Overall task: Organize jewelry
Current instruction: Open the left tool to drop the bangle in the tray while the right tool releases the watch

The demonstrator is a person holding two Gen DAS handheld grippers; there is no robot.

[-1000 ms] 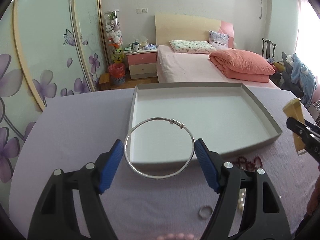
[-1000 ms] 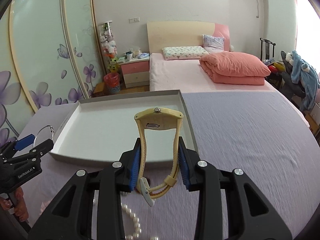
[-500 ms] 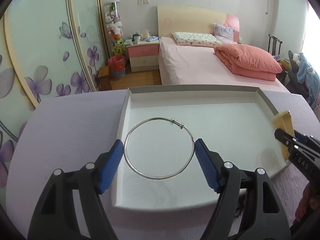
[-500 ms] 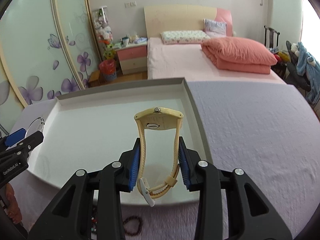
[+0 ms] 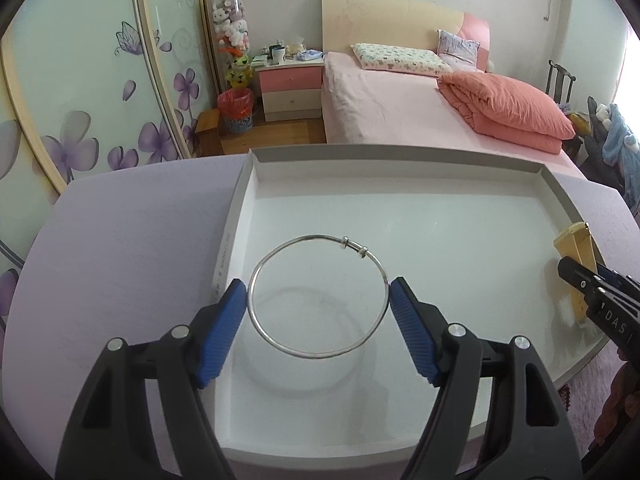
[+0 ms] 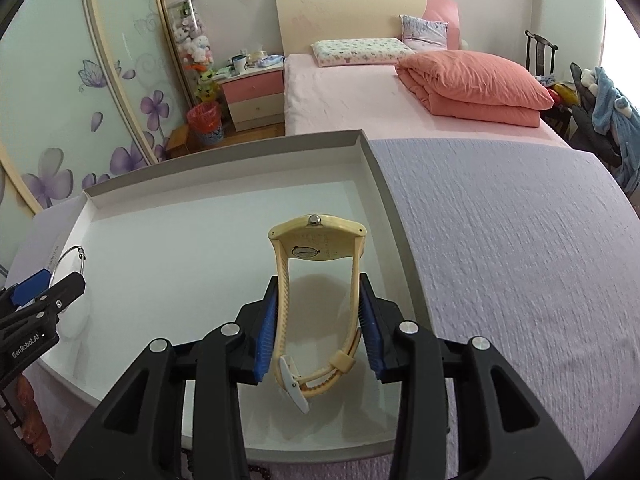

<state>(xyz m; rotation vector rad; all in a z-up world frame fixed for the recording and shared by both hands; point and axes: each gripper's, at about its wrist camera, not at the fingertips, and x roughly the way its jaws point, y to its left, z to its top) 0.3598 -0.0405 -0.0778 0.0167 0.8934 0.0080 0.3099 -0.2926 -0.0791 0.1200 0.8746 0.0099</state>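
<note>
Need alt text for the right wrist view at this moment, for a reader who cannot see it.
The right gripper holds a cream wristwatch by its strap over a shallow white tray on a lilac tablecloth, its jaws just easing open. At left, the left gripper holds a silver bangle; a pink bed lies behind.

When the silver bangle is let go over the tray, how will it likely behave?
The silver bangle is a thin hoop, so it is probably stiff and light. Held only at two side points by the left gripper, its smooth wire may slip. On the flat tray it should fall flat, perhaps sliding a little.
</note>
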